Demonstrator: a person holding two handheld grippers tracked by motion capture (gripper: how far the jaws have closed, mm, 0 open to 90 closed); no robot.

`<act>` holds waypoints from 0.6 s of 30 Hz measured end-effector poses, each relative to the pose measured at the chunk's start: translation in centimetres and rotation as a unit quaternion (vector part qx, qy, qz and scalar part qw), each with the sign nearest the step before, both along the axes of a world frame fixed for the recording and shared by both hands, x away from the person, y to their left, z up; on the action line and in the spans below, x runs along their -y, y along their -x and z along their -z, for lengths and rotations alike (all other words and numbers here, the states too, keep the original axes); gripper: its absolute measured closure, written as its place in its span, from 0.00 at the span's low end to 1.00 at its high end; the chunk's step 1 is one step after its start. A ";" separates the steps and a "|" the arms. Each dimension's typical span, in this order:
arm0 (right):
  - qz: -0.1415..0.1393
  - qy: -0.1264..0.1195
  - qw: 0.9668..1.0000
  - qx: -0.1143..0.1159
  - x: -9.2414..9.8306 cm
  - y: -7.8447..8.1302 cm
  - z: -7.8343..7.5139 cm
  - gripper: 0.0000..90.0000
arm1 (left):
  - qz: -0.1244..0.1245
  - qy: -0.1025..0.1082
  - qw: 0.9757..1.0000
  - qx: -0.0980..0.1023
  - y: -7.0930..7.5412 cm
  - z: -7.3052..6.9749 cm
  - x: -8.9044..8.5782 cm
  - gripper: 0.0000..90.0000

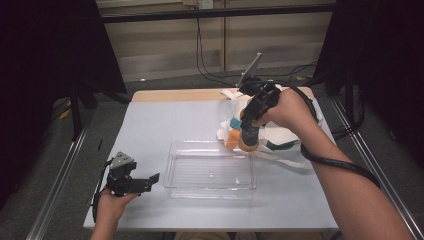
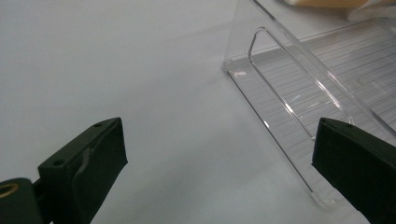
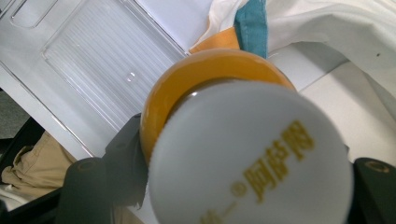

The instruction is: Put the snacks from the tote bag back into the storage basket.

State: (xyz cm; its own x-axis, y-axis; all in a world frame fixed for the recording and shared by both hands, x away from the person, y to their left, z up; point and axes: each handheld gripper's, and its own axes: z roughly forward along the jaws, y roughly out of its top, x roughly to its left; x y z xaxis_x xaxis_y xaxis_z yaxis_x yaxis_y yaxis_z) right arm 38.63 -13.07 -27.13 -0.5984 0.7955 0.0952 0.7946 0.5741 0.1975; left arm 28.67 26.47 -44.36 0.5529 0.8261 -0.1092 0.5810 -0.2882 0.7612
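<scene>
So there's one orange bottle [image 3: 196, 74] with a white cap and gold lettering, clamped in the right tool [image 1: 248, 141] just above the far edge of the one clear tray [image 1: 172, 186], next to one white cloth bag [image 1: 290, 132], while the left tool [image 1: 150, 182] sits wide open holding nothing on the bench [image 1: 165, 125].
</scene>
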 end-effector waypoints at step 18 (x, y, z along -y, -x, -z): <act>-0.009 -0.005 1.000 0.001 -1.1 0.1 0.6 0.34 | -0.003 0.001 1.000 0.002 -0.1 0.0 0.0 0.03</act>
State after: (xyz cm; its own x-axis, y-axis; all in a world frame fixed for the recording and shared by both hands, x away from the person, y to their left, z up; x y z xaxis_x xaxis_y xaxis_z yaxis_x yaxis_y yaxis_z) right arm 38.54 -11.98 -27.70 -0.6135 0.7832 0.1014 0.7832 0.5869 0.2053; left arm 28.78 26.48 -44.37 0.5484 0.8292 -0.1079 0.5798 -0.2840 0.7637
